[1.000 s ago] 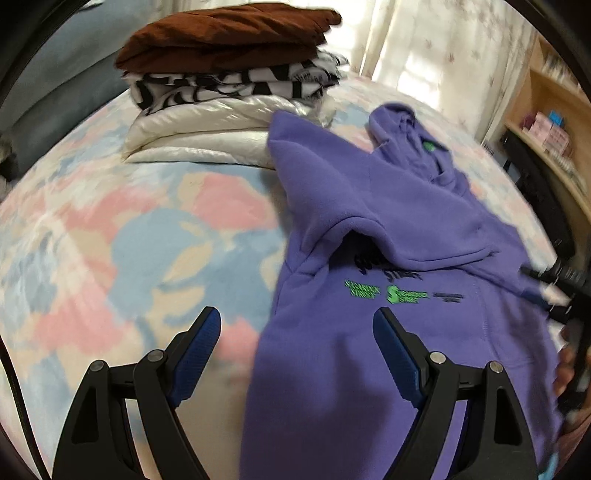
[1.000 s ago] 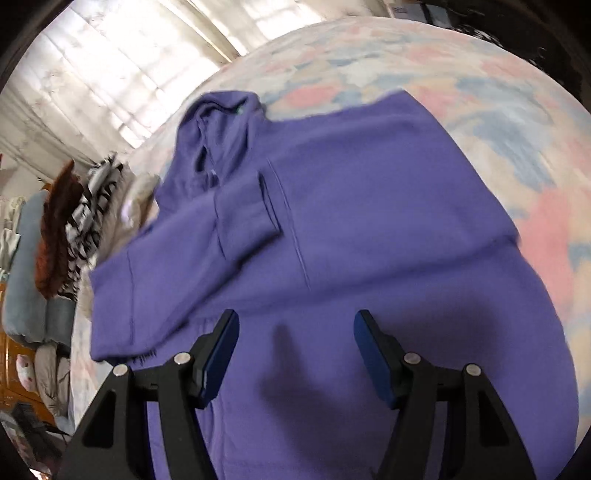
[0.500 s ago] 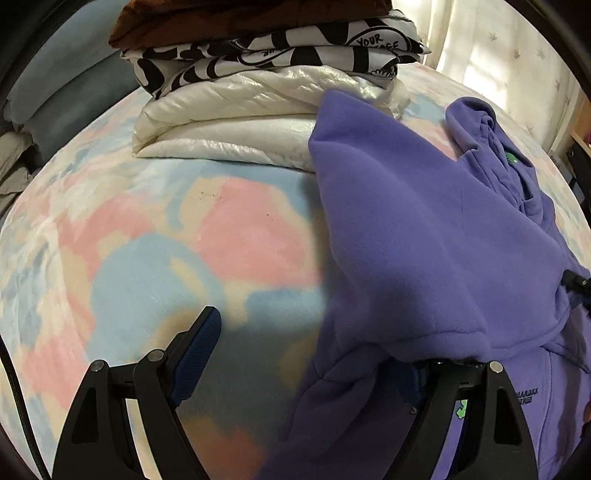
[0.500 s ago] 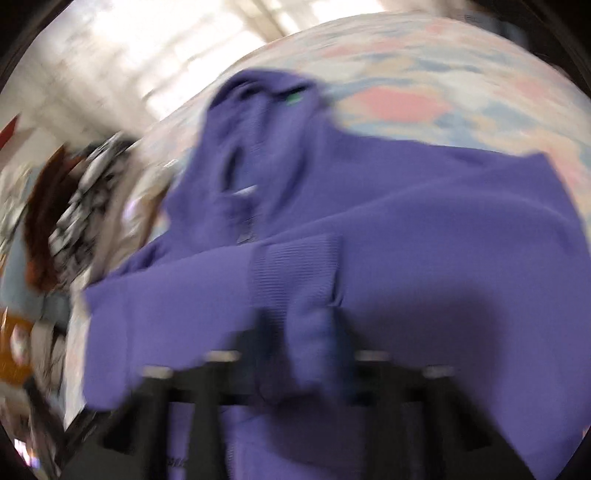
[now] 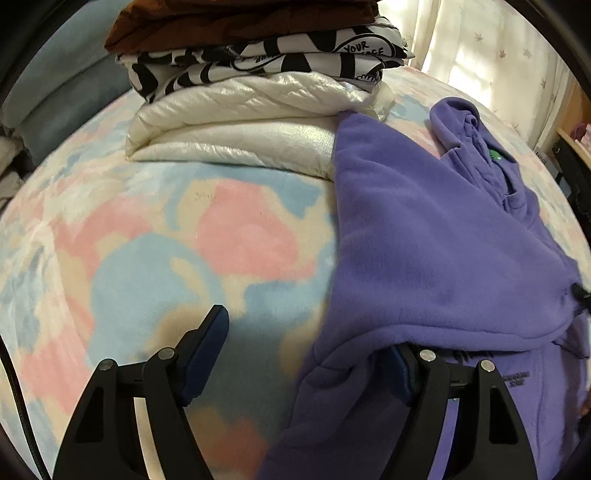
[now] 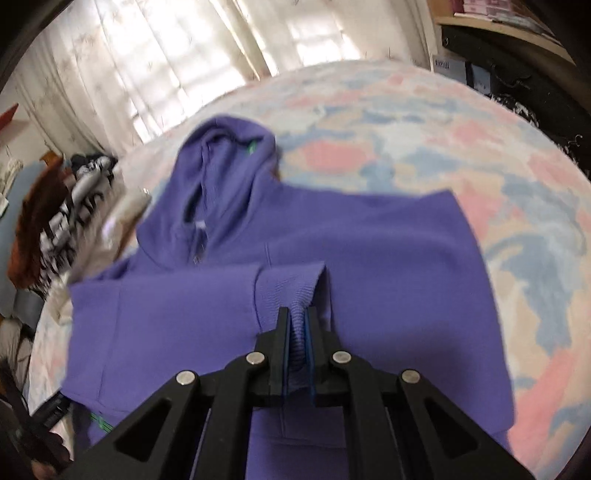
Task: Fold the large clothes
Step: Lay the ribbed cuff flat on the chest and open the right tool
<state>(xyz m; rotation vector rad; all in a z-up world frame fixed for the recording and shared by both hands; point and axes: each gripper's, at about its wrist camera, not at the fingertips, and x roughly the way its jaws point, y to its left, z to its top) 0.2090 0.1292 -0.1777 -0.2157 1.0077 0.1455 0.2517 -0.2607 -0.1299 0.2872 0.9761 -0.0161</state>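
Observation:
A purple hoodie [image 5: 436, 266] lies on the pastel bedspread, hood toward the window; it also shows in the right wrist view [image 6: 369, 258]. One sleeve is folded across the chest. My right gripper [image 6: 296, 317] is shut on the ribbed sleeve cuff [image 6: 288, 288], over the hoodie's middle. My left gripper [image 5: 310, 339] is open at the hoodie's left edge: its left finger [image 5: 207, 343] is over bare bedspread, its right finger is tucked under the folded purple sleeve and mostly hidden.
A stack of folded clothes [image 5: 258, 85], white, black-and-white and brown, sits at the bed's far side, touching the hoodie's shoulder. The bedspread [image 5: 184, 240] spreads left of the hoodie. Curtains [image 6: 166, 66] and a shelf [image 6: 517, 33] stand behind the bed.
My right gripper has moved forward and shut on the sleeve cuff. My left gripper has moved toward the stack, and its right finger has slid under the folded sleeve.

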